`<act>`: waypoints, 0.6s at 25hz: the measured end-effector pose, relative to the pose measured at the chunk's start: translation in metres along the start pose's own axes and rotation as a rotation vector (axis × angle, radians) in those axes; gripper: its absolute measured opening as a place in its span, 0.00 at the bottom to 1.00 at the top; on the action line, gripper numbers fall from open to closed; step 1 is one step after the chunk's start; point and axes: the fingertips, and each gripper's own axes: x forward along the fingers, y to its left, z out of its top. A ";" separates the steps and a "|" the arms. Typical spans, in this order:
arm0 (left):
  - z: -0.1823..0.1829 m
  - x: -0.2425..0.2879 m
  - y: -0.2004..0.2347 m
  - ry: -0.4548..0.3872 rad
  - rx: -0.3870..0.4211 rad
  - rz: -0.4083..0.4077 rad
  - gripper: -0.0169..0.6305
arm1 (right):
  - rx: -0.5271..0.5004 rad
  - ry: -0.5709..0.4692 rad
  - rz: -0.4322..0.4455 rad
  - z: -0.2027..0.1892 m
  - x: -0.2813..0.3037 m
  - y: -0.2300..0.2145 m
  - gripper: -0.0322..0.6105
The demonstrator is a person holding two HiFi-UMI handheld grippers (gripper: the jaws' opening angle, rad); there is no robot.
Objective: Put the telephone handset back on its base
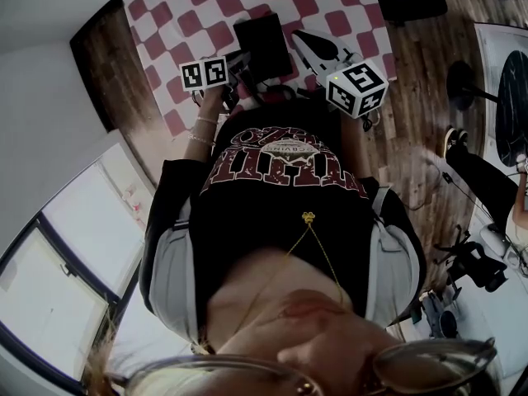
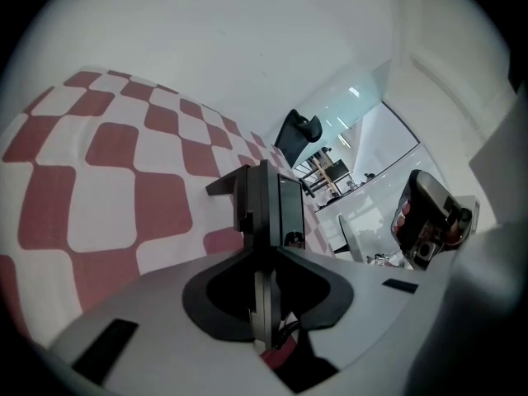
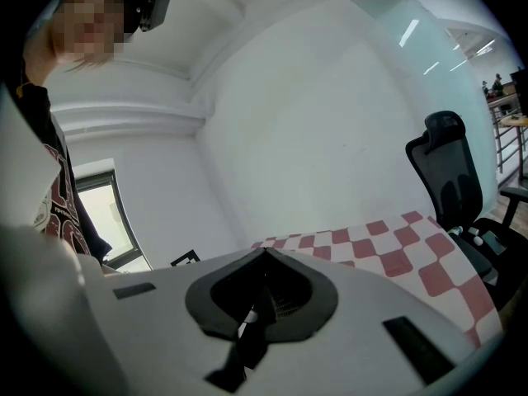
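The black telephone (image 1: 262, 44) lies on the red-and-white checked cloth (image 1: 190, 11). In the left gripper view a black slab with a glossy face (image 2: 289, 205) rises right at the tips of my left gripper (image 2: 264, 250). Its lower part is hidden by the gripper body, so I cannot tell whether the jaws press on it. In the head view the left gripper's marker cube (image 1: 205, 73) sits just left of the telephone, and the right gripper's cube (image 1: 356, 87) sits to its right. My right gripper (image 3: 262, 258) looks shut with nothing in it and points over the cloth (image 3: 396, 254).
A black office chair (image 3: 450, 180) stands past the table's far end. White walls and a window (image 3: 103, 217) lie behind. The person's torso fills the middle of the head view. The other gripper and the hand holding it (image 2: 429, 217) show at the right of the left gripper view.
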 end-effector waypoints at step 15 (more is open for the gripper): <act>0.000 0.002 0.000 -0.111 -0.038 -0.170 0.16 | -0.006 -0.004 0.004 0.000 -0.006 0.004 0.07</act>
